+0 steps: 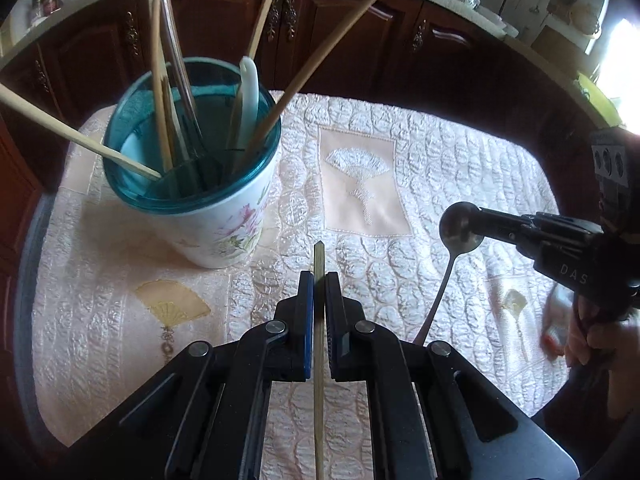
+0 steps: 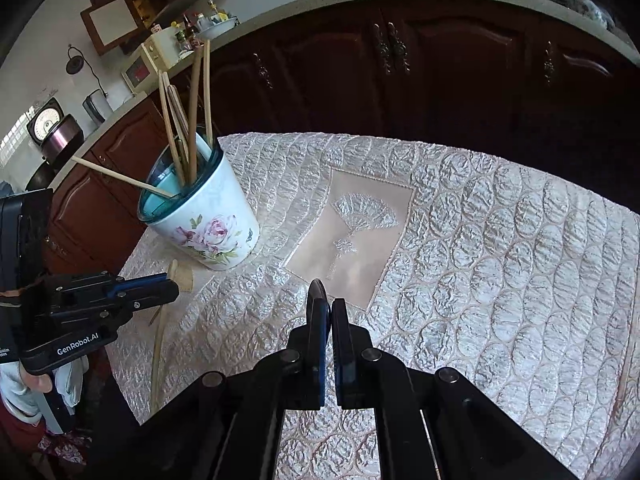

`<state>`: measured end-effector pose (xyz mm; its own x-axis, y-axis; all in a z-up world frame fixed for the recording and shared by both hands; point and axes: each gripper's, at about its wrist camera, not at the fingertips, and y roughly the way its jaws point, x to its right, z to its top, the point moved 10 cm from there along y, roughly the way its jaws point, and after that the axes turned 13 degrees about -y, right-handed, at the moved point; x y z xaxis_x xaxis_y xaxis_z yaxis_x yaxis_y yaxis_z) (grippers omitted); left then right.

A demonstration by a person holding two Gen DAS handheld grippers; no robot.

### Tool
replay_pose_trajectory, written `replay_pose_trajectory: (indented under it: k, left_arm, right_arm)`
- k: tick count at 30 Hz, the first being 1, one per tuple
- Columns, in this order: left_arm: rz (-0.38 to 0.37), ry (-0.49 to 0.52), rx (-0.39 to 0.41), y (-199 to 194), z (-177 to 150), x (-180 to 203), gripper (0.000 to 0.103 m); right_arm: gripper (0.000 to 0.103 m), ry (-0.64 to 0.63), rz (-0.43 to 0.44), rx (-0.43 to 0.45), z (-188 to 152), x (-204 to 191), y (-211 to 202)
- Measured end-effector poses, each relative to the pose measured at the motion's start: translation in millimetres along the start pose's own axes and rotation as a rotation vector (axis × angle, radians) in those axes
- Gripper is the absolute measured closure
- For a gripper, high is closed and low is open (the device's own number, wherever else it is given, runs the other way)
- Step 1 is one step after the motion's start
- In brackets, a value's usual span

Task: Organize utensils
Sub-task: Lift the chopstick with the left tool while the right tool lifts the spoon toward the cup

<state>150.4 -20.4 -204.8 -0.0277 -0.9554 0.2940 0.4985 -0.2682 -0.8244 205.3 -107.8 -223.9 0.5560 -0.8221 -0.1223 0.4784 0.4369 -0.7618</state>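
Observation:
A floral cup with a teal rim stands on the quilted tablecloth and holds several wooden chopsticks, a white utensil and a metal one. My left gripper is shut on a wooden chopstick, its tip poking out just ahead of the pads, to the right of the cup. My right gripper is shut on the bowl of a metal spoon, whose handle hangs down. From the right wrist, the right gripper pinches the spoon's edge; the left gripper holds the chopstick below the cup.
Dark wooden cabinets under a pale counter run behind the table. A hand holds the right gripper's grip. A blurred red-and-white item lies near the cloth's right edge. Kitchen appliances and bottles sit on the counter.

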Motion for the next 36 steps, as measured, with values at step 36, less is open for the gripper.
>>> replay_pose_trajectory:
  k: [36]
  left_arm:
    - [-0.039, -0.095, 0.459, -214.0, 161.9, -50.9, 0.099]
  right_arm:
    - [0.101, -0.188, -0.082, 0.264, 175.4, -89.7, -71.7]
